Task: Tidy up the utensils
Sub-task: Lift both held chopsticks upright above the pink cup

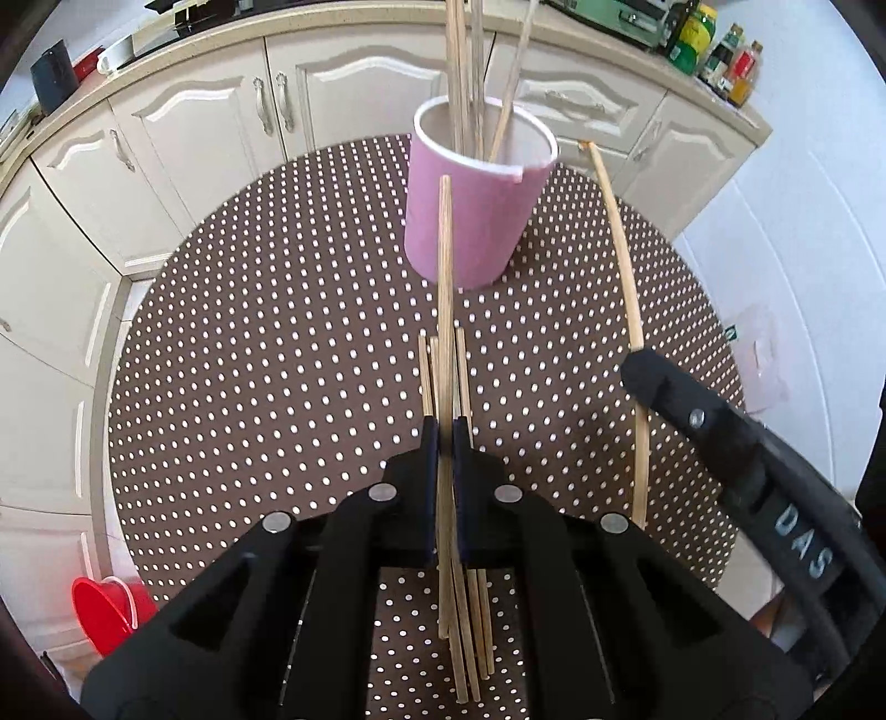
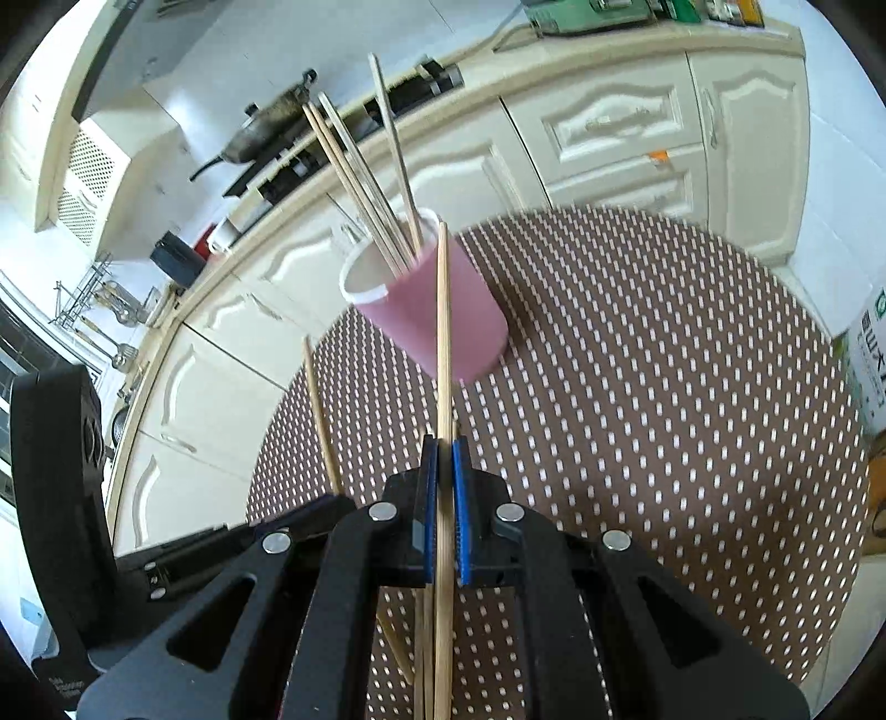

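Note:
A pink cup (image 1: 470,216) stands on the polka-dot round table (image 1: 266,354) and holds several wooden chopsticks (image 1: 462,72). My left gripper (image 1: 444,429) is shut on one chopstick (image 1: 444,288) that points up toward the cup. Several loose chopsticks (image 1: 470,620) lie on the table under it. My right gripper (image 2: 444,446) is shut on another chopstick (image 2: 443,332), raised in front of the cup (image 2: 443,310). In the left wrist view the right gripper (image 1: 637,360) shows at the right with its chopstick (image 1: 620,249).
White kitchen cabinets (image 1: 210,127) curve behind the table. Bottles (image 1: 714,50) stand on the counter at the right. A red heart-shaped container (image 1: 108,612) sits on the floor at lower left. A pan (image 2: 266,127) rests on the stove.

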A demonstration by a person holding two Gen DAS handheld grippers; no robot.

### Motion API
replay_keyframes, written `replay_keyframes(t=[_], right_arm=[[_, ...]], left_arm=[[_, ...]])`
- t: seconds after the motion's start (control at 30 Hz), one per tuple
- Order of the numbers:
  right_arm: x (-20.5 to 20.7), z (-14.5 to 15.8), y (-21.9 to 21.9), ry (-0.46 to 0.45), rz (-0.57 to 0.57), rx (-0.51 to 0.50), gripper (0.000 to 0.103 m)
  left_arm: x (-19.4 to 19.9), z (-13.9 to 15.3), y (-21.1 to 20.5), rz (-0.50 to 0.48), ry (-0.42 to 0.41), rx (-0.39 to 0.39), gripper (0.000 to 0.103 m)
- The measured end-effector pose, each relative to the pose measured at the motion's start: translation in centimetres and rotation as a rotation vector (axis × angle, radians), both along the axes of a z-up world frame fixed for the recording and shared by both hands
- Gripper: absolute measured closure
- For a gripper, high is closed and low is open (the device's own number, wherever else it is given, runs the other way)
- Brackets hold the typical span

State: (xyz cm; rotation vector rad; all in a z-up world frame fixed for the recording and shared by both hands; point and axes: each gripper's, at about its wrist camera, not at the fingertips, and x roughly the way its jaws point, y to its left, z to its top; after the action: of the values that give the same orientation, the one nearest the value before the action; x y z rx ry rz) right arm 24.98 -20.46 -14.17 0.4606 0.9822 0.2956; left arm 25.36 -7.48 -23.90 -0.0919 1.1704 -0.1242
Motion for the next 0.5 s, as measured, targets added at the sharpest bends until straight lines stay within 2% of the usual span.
replay_keyframes(t=[0.2,0.5], right_arm=[[1.3,1.6,-0.1,-0.066,-0.028,-0.005,0.098],[2.6,3.9,-1.1,-0.175,-0.071,-0.039,0.098]], left_arm=[[0.9,3.3,4.2,0.011,-0.024,0.018,0.097],[2.9,7.3,5.8,0.001,-0.069,0.011,0.097]])
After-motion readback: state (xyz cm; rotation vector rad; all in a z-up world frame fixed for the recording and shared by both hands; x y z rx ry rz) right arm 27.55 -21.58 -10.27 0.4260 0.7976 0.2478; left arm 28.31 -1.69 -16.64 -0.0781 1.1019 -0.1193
